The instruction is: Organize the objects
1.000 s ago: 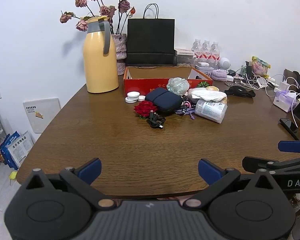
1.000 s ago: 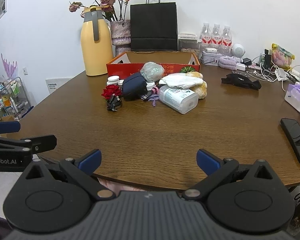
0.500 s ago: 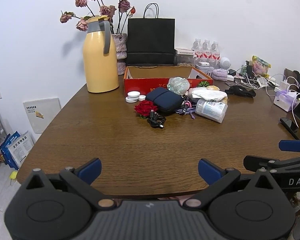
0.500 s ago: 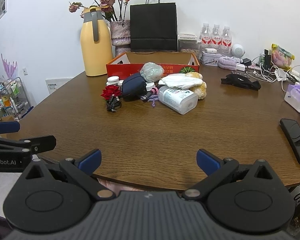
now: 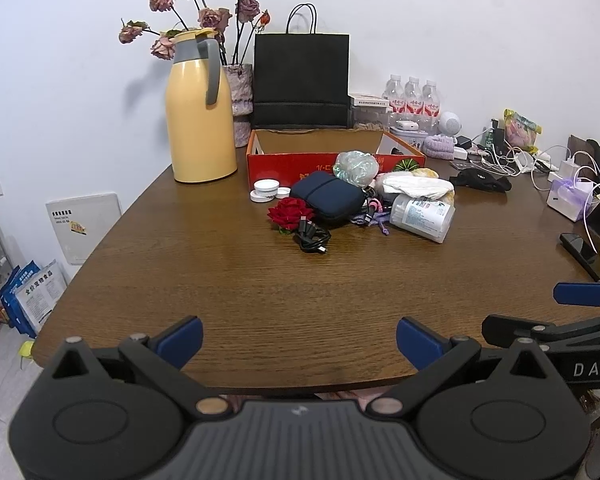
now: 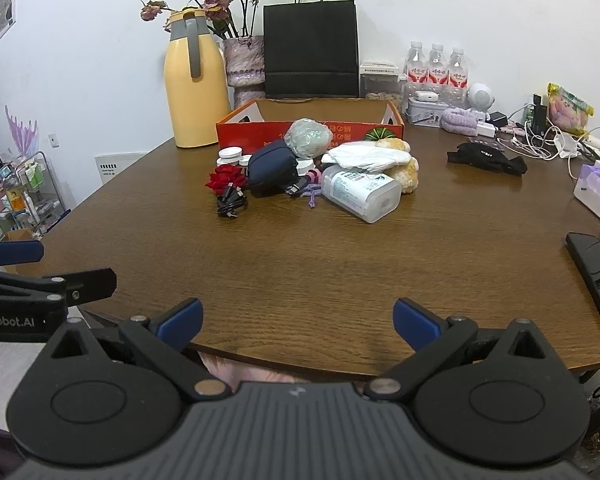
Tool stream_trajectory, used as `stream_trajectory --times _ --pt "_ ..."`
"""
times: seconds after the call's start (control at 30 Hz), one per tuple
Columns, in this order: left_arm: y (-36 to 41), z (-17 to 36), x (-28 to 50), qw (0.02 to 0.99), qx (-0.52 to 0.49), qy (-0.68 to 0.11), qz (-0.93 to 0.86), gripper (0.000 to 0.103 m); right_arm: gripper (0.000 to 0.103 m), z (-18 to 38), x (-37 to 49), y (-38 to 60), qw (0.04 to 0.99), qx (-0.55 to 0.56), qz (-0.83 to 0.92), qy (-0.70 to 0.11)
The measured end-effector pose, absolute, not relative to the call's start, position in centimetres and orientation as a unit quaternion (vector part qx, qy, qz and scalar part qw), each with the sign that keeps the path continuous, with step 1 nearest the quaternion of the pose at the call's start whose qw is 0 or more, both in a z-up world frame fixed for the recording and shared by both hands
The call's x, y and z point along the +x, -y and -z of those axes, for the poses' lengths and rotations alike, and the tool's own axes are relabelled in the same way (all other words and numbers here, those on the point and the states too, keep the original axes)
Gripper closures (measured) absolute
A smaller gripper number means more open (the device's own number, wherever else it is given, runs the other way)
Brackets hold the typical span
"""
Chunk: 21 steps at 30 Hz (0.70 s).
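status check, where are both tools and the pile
Left tool open, empty, at near table edge. Right tool open, empty, same. Pile, wipes pack in front, lies untouched before red box. Path clear.

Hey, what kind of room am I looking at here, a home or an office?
Hard to say for sure; it looks like a lived-in home or small office corner. A wooden table against a white wall holds a yellow thermos jug, dried roses in a vase and a tangle of chargers.

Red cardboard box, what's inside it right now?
The red cardboard box shows only bare brown inner walls from both views. Its floor is hidden behind the front wall and the crumpled plastic bag, so contents can't be confirmed.
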<state>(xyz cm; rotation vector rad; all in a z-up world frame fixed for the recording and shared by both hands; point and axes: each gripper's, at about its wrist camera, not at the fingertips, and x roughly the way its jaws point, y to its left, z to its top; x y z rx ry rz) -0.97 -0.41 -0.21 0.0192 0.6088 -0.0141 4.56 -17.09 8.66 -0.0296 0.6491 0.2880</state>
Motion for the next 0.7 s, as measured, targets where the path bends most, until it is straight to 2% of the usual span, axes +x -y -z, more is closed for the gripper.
stream_trajectory --times 0.7 --pt "0.5 0.22 -0.99 0.953 0.008 -0.302 0.005 0.0 0.0 -8.66 4.36 16.9 0.937 -0.022 -0.146 -0.316"
